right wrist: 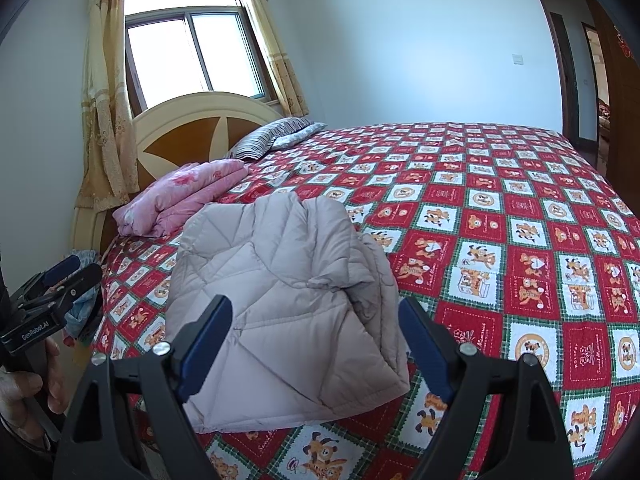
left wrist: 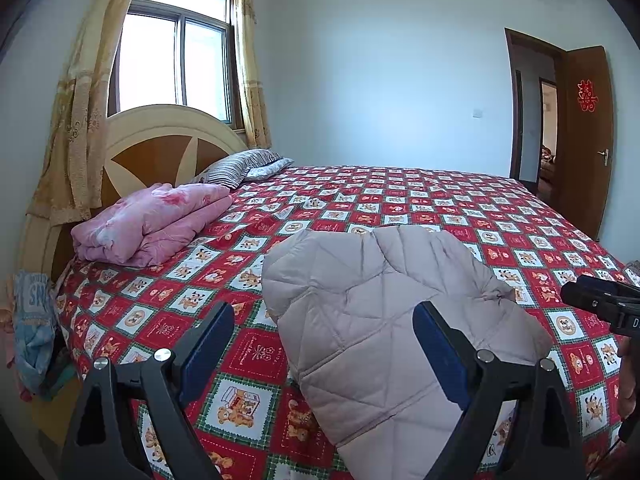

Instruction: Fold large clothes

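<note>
Jacket: we see the pale grey-lilac quilted padded jacket [left wrist: 372, 320] folded into a compact bundle, lying flat on the red, white and green bear-print bedspread [left wrist: 460, 216] near the bed's near edge.
Jacket to left claw: in the left wrist view the bundle sits just ahead of our left black two-finger claw with blue pads [left wrist: 324, 344], filling the gap between the fingers and passing behind the right-hand finger.
Jacket to right claw: in the right wrist view the bundle [right wrist: 280, 292] lies just ahead of our right black claw with blue pads [right wrist: 316, 340], spanning most of the gap and reaching behind the left-hand finger.
Left claw: spread wide, nothing gripped; we cannot tell whether a pad brushes the fabric.
Right claw: spread wide, nothing gripped; contact likewise unclear.
Beyond the left claw: a folded pink floral quilt [left wrist: 152, 224] lies well ahead and to the left, by the cream and brown headboard [left wrist: 160, 144].
Claws to each other: each shows at the other view's edge, on opposite sides of the jacket.
</note>
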Available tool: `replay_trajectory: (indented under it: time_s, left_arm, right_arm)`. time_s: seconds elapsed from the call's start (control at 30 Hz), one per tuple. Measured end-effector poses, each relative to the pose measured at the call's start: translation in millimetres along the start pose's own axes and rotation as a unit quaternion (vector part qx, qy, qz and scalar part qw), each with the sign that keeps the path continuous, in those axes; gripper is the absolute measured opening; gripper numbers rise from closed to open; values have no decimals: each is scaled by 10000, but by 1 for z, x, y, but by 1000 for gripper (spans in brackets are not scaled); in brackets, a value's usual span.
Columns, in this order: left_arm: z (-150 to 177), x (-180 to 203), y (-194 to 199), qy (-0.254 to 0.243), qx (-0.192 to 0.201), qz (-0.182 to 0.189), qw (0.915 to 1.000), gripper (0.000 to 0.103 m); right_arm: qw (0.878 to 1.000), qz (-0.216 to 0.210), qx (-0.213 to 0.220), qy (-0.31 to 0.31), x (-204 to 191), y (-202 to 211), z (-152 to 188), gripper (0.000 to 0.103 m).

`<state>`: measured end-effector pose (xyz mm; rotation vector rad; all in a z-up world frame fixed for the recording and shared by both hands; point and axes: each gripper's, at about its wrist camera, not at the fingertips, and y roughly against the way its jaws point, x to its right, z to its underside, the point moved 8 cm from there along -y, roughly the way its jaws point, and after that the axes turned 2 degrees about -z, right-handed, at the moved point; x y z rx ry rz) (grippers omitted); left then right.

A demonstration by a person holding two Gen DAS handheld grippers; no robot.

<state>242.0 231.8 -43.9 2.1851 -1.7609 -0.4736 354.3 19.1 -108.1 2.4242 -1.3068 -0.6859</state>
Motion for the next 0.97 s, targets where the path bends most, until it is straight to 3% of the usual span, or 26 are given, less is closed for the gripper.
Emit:
replay_trajectory:
  time_s: [0.37,0.57,0.97]
  left_arm:
    - [-9,11,11,-142,249,61,9996,91]
    - [-9,14,11,-127,235,119,9996,99]
    - [-6,13,11,-197,406,-69,9990,102]
  right_arm:
    - [10000,-4,42,77,-1,3,-2,88]
    - [9999,-18,32,140,-4,4,-1,88]
    - [9999,-2,-13,162,-4,4,3,88]
